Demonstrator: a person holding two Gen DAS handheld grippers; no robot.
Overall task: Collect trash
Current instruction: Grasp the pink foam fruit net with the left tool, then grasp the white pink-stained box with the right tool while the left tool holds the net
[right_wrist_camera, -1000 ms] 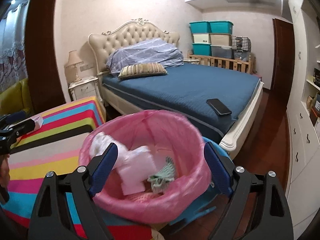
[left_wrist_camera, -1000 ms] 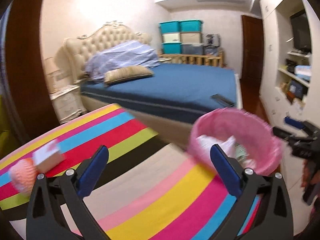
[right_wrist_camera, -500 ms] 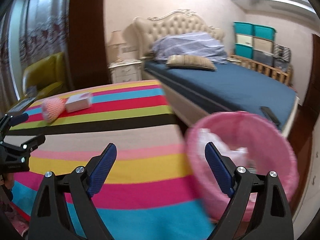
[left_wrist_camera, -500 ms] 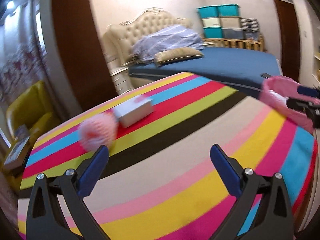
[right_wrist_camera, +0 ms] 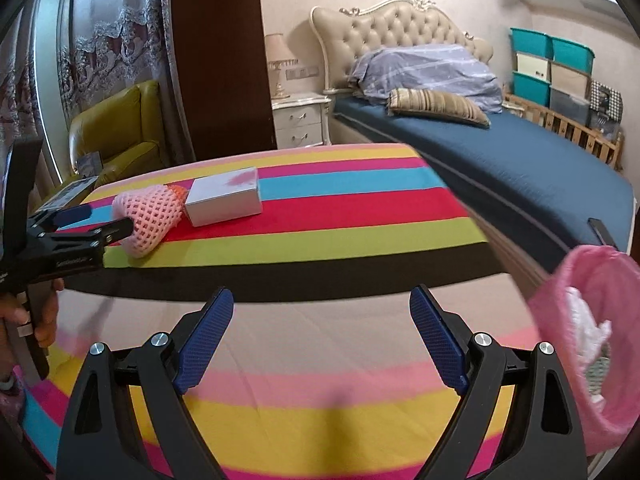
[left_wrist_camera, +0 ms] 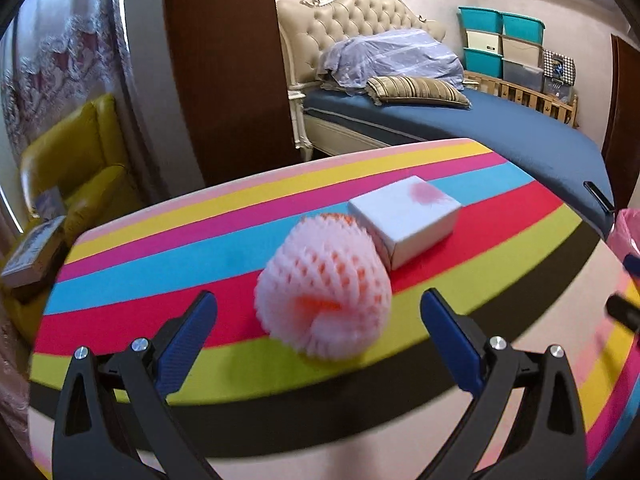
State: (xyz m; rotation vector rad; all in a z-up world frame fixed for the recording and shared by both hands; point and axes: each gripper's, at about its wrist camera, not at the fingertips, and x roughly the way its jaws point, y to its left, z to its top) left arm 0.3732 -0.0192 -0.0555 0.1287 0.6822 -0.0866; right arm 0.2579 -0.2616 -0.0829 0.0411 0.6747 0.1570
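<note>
Foam net sleeve (left_wrist_camera: pixel 324 292): soft pink-white foam mesh, open-celled, matt.
Box (left_wrist_camera: pixel 404 216): smooth white card, faint sheen.
Striped cover (right_wrist_camera: pixel 320 240): woven cloth, matt, smooth.
Left gripper (left_wrist_camera: pixel 318 340): black matt plastic arms, bright metal screws; fingertips (left_wrist_camera: pixel 188 340) faced with blue ribbed pads.
Right gripper (right_wrist_camera: pixel 322 344): same black plastic, metal screws, blue textured pads.
Bin liner (right_wrist_camera: pixel 560 288): thin pink plastic film, crinkled.
Headboard (right_wrist_camera: pixel 400 28): tufted cream leather, slightly glossy.
Armchair (right_wrist_camera: pixel 116 132): glossy olive leather.
</note>
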